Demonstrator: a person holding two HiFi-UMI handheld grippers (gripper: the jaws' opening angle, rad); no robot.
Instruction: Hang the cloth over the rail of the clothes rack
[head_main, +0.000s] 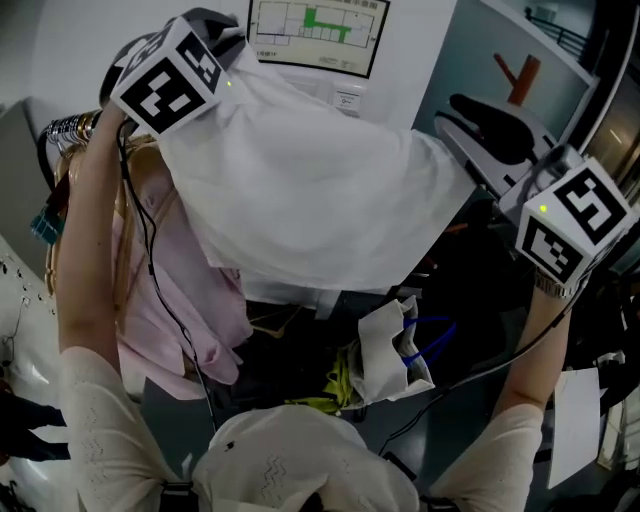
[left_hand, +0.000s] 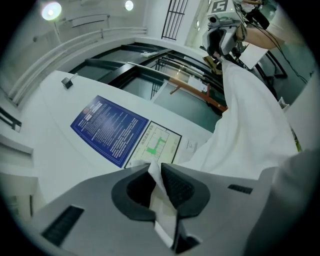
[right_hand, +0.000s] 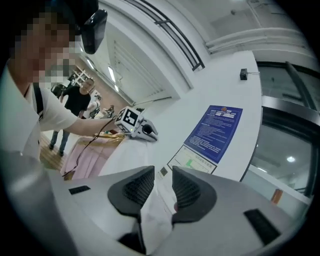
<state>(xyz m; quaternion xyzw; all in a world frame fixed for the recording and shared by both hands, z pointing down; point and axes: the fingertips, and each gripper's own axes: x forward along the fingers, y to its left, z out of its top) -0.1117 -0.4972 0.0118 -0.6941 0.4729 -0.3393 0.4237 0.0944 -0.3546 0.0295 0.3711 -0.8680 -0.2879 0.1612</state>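
1. The cloth (head_main: 310, 200) is showing as plain white, thin and softly creased. It is hanging spread in the air between the two tongs and sagging in the middle.
2. The left gripper (left_hand: 159, 169) is pressing its jaws tight together on one corner of the cloth. The right gripper (right_hand: 162, 176) is pinching the other corner deep between its pads, with the tips standing a little apart.
3. In the head view the cloth's left edge is overlapping a pink garment (head_main: 170, 320), which is hanging from hangers (head_main: 70, 130). I cannot make out the rail itself.
4. A curved white wall (left_hand: 60, 150) is rising behind the cloth, with dark-framed glass beside it and round lights glowing overhead.
5. A blue notice (left_hand: 107, 129) and a floor plan sheet (left_hand: 161, 142) with a green patch are hanging on that wall. Their print is too small to read.
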